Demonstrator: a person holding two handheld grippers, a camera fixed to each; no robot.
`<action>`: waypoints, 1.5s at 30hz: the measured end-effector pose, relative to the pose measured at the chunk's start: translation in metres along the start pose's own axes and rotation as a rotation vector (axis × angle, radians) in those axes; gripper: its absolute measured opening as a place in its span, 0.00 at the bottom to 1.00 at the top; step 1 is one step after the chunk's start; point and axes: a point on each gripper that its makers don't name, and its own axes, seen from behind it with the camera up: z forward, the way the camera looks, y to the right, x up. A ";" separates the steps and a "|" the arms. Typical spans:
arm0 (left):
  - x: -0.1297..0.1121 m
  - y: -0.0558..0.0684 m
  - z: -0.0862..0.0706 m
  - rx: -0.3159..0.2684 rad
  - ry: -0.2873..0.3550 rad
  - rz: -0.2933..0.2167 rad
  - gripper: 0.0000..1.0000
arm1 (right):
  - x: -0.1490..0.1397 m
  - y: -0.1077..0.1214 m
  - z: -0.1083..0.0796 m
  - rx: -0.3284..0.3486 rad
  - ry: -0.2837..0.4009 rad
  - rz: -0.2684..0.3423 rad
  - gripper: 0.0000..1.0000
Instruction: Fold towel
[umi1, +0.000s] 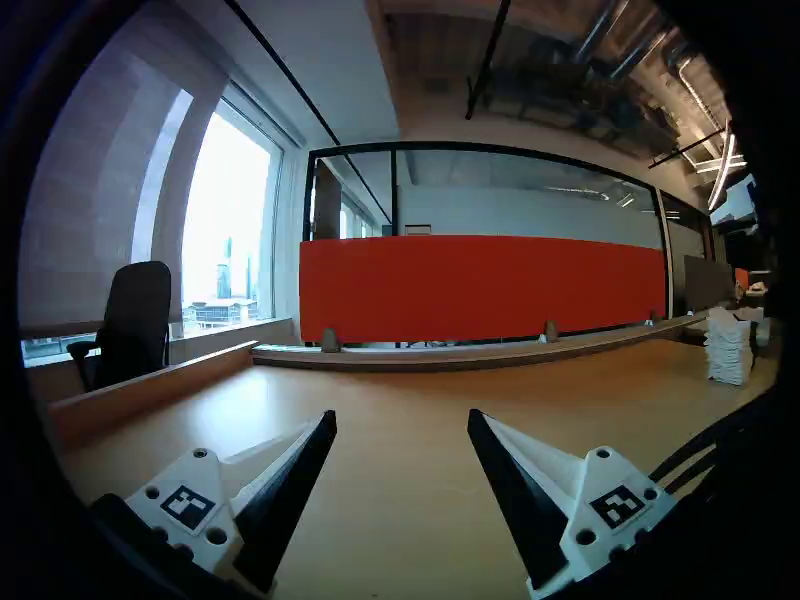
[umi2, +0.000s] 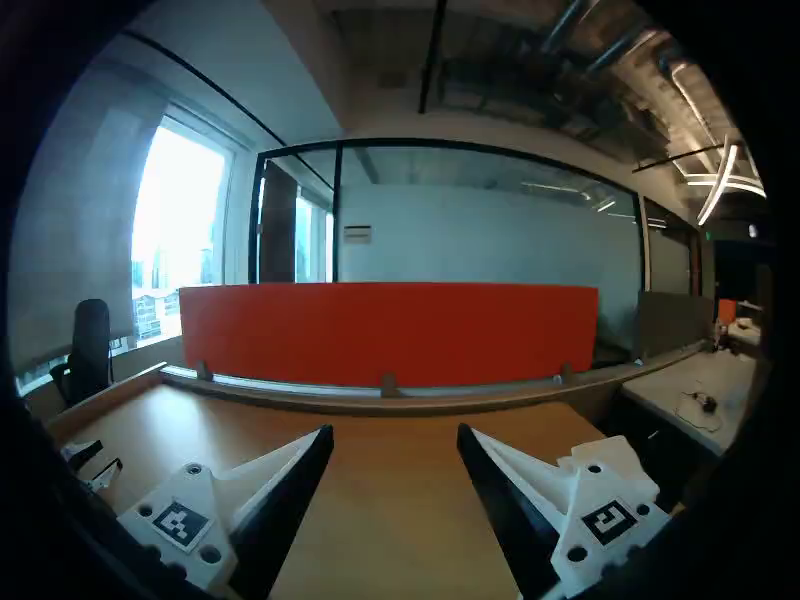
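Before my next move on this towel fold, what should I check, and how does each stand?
1. Left gripper open, holding nothing: ok.
2. Right gripper open, holding nothing: ok.
3. Towel spread for folding: not ok; desk ahead is bare wood.
4. Stock in sight: ok; white folded stack at the desk's far right, left gripper view.
5. Stack within easy reach: cannot tell.

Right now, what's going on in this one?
Both grippers are open and hold nothing. The left gripper and right gripper hover above a light wooden desk, facing a red divider panel. A stack of white folded cloths, possibly towels, sits on the desk's far right in the left gripper view. Folding isn't underway.
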 end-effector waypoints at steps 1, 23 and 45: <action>0.000 0.000 0.000 0.000 -0.001 -0.004 0.97 | 0.000 0.000 0.000 0.001 0.001 -0.001 0.95; -0.003 0.000 0.003 -0.008 -0.010 -0.006 0.97 | 0.001 0.014 -0.005 -0.005 0.018 -0.001 0.96; -0.002 0.000 0.003 -0.008 -0.010 -0.007 0.97 | -0.013 0.065 0.004 -0.040 0.097 -0.052 0.96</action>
